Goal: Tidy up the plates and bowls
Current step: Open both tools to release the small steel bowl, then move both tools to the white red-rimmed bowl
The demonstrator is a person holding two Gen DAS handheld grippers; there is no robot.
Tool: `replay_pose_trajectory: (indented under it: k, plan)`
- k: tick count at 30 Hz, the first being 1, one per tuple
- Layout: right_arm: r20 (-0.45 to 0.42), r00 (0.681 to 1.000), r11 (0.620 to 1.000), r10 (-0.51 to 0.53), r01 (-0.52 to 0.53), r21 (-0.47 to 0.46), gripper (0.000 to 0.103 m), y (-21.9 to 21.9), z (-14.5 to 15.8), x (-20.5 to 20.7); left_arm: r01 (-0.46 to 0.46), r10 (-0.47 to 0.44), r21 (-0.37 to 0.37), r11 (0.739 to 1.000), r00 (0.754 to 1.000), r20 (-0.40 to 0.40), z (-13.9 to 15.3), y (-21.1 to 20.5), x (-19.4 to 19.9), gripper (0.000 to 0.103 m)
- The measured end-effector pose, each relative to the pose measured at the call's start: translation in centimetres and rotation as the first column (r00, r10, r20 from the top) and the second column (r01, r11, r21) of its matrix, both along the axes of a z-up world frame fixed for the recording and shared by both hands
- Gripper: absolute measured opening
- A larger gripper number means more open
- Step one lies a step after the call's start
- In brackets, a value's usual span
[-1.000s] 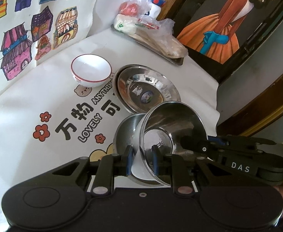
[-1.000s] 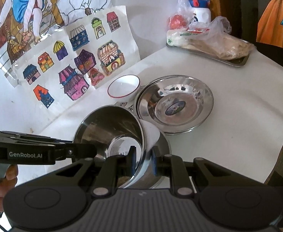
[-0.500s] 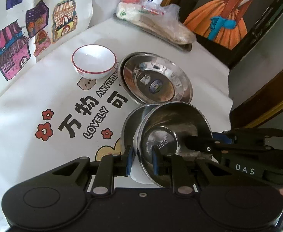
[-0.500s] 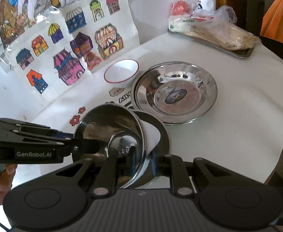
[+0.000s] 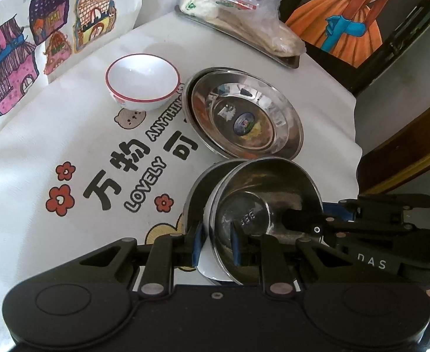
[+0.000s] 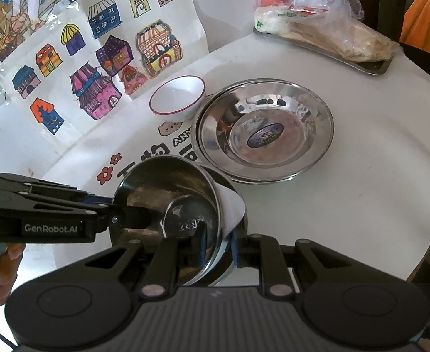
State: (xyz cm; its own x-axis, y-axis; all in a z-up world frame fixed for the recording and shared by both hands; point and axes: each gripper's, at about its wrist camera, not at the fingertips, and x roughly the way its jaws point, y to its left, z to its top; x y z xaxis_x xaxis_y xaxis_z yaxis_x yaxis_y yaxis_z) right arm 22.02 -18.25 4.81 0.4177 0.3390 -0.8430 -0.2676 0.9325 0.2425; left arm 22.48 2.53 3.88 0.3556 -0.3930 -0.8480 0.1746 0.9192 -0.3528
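Observation:
A steel bowl (image 5: 261, 205) (image 6: 168, 193) is tilted over a white bowl (image 5: 207, 270) (image 6: 232, 205) that sits in a steel dish (image 5: 197, 187) (image 6: 238, 214). My left gripper (image 5: 215, 243) is shut on the near rims of the steel bowl and white bowl. My right gripper (image 6: 218, 245) is shut on the same rims from the opposite side. Beyond them lie stacked steel plates (image 5: 273, 111) (image 6: 311, 111) and a white red-rimmed bowl (image 5: 143, 80) (image 6: 178, 99).
A steel tray (image 5: 288, 58) (image 6: 373, 66) with bagged food stands at the far edge. Drawings of houses (image 5: 9, 64) (image 6: 97, 94) hang on the wall at left. The table edge (image 5: 357, 123) drops off at right.
Both grippers have moved nearer the table, and the tilted steel bowl has come down closer onto the white bowl and dish. The plates and red-rimmed bowl have not moved.

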Motion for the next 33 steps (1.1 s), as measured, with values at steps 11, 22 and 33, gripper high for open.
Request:
replay_pose_trajectory:
  k: [11, 22, 33]
  plan:
    - [-0.007, 0.999, 0.999, 0.041, -0.041, -0.003, 0.03, 0.3, 0.3, -0.1, 0.015, -0.015, -0.025, 1.0, 1.0, -0.026, -0.1, 0.5, 0.3, 0.02]
    - [0.02, 0.999, 0.999, 0.032, -0.032, 0.015, 0.041, -0.5, 1.6, 0.2, 0.003, -0.004, -0.047, 0.999, 1.0, -0.018, 0.5, 1.3, 0.5, 0.021]
    - [0.074, 0.997, 0.999, 0.026, -0.028, 0.026, 0.042, -0.7, 2.4, 0.0, -0.034, 0.037, -0.049, 0.998, 0.998, 0.057, 1.9, 3.1, 0.3, 0.027]
